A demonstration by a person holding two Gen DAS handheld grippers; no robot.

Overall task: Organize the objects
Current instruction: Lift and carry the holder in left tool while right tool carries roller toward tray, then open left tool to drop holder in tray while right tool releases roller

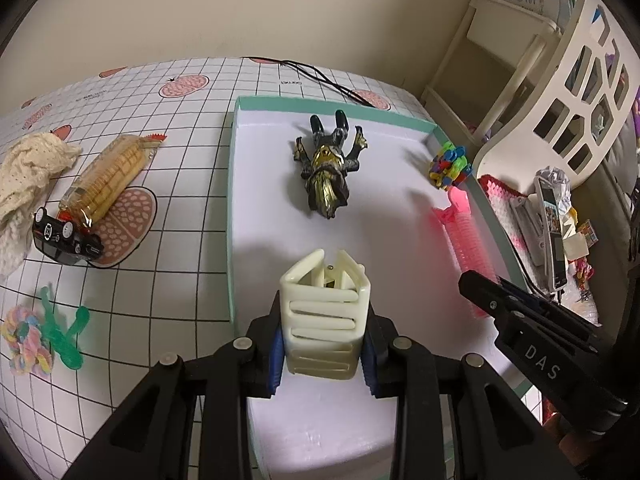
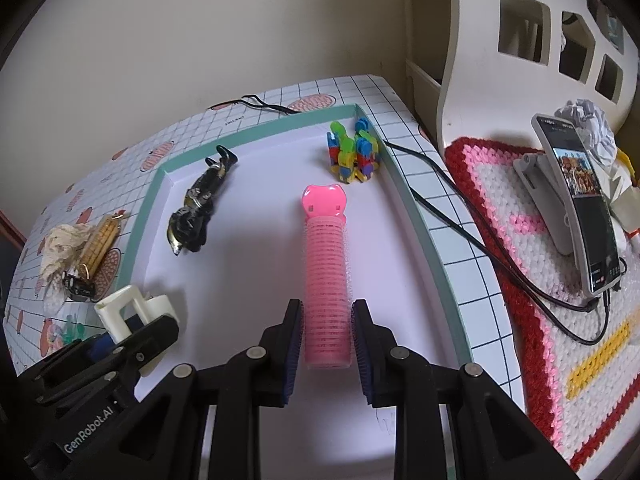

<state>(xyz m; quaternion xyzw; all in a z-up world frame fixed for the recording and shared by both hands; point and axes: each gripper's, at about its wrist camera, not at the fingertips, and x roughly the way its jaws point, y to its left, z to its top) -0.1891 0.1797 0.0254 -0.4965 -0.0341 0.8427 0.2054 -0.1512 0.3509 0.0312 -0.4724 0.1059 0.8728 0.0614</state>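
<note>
Objects are spread over a shallow tray (image 1: 234,216) with a teal rim and over the checked bench (image 1: 180,240) beside it. A cream hair clip (image 1: 324,312) is clamped between the fingers of the left gripper (image 1: 324,350), above the white tray floor. A pink hair roller (image 2: 327,280) is squeezed by the right gripper (image 2: 327,340), close to the tray's right rim. A dark toy figure (image 1: 328,168) and a pile of coloured clips (image 1: 450,166) are seen lying inside the tray. A biscuit pack (image 1: 104,176) and a toy car (image 1: 66,238) are left on the bench.
</note>
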